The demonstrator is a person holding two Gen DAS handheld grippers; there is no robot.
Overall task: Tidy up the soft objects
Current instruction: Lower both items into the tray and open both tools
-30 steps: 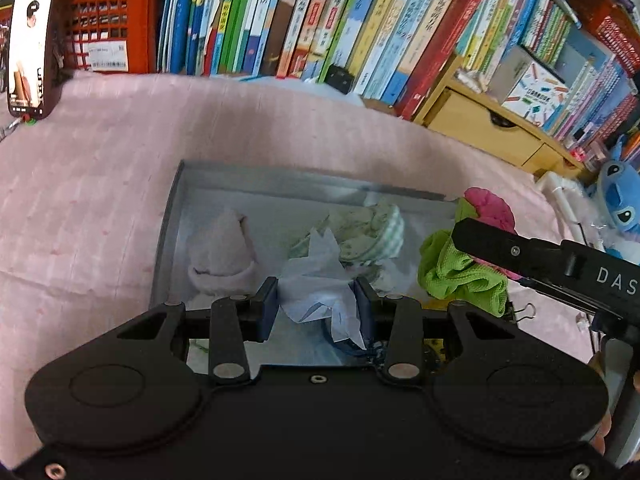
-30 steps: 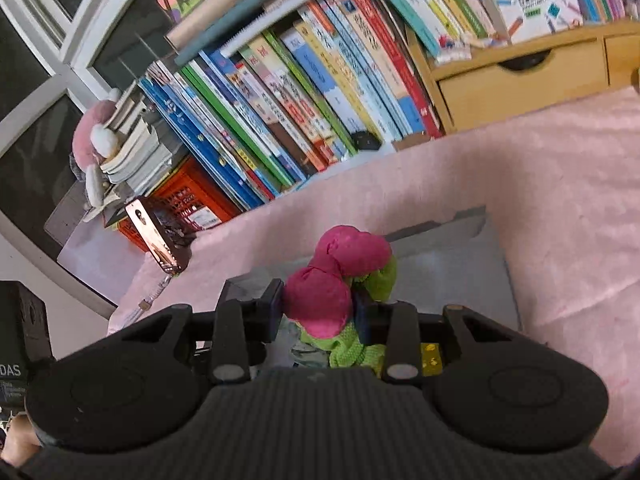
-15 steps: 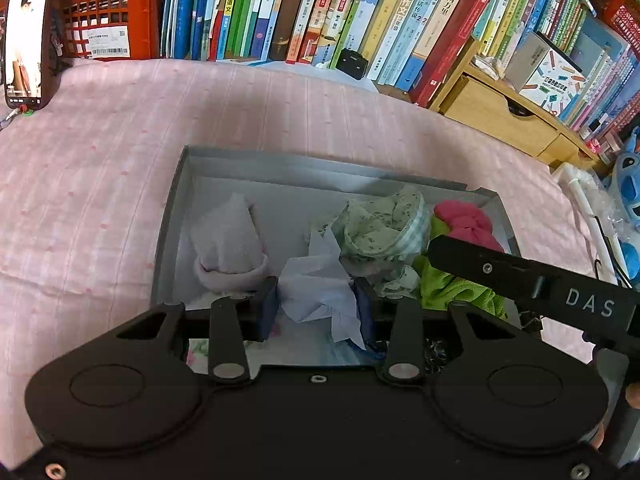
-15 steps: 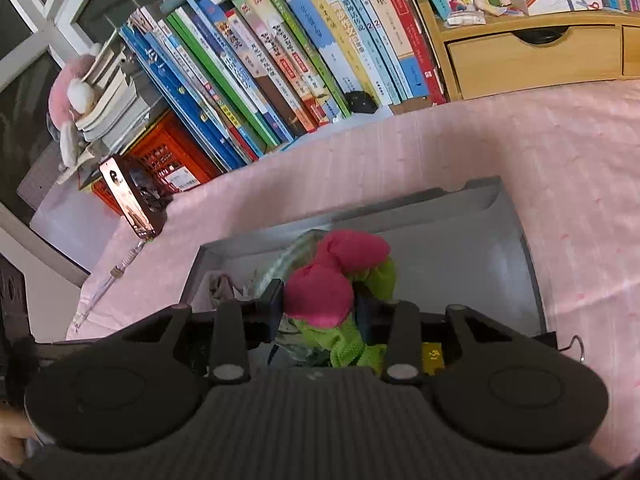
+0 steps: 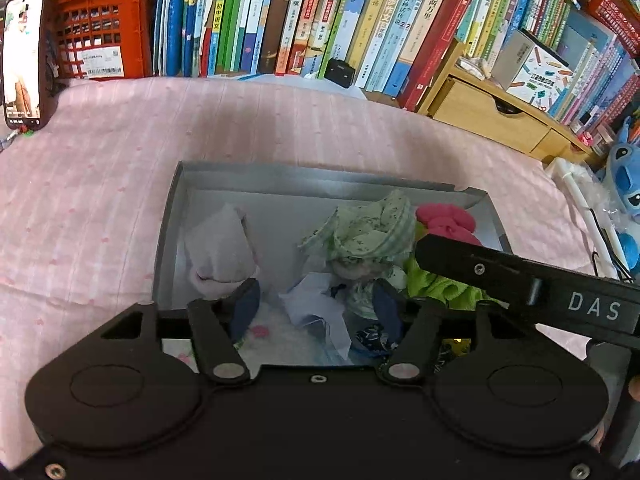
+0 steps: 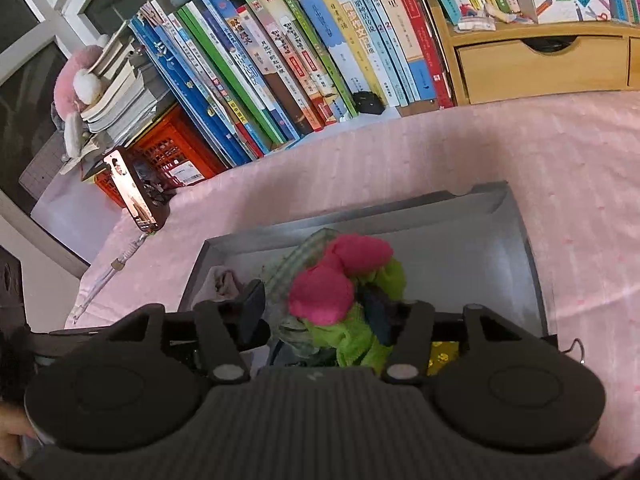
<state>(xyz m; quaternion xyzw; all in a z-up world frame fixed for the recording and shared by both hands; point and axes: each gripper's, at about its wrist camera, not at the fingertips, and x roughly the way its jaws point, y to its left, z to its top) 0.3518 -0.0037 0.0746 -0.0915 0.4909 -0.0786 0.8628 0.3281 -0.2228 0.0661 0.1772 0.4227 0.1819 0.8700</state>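
A grey box (image 5: pixel 320 172) lies on the pink cover. My left gripper (image 5: pixel 316 312) hangs over its near side with the jaws opening. A crumpled white tissue (image 5: pixel 320 304) lies loose between them on the box floor. A pale pink sock (image 5: pixel 220 256) and a green patterned cloth (image 5: pixel 372 228) also lie inside. My right gripper (image 6: pixel 316 312) is over the same box (image 6: pixel 532 280), its jaws opening too. The pink and green plush toy (image 6: pixel 324 292) sits between them with a gap at the left pad. In the left wrist view its body is a black bar (image 5: pixel 520 284) crossing above the toy (image 5: pixel 444 220).
A row of upright books (image 5: pixel 320 20) lines the back. An orange crate (image 5: pixel 100 36) and a phone on a stand (image 5: pixel 22 60) are at the far left. At the right are a wooden drawer unit (image 5: pixel 488 116) and a blue plush toy (image 5: pixel 624 176).
Both grippers came down over the box and spread their jaws. The tissue dropped from the left one and the plush toy now rests in the box beside the green cloth.
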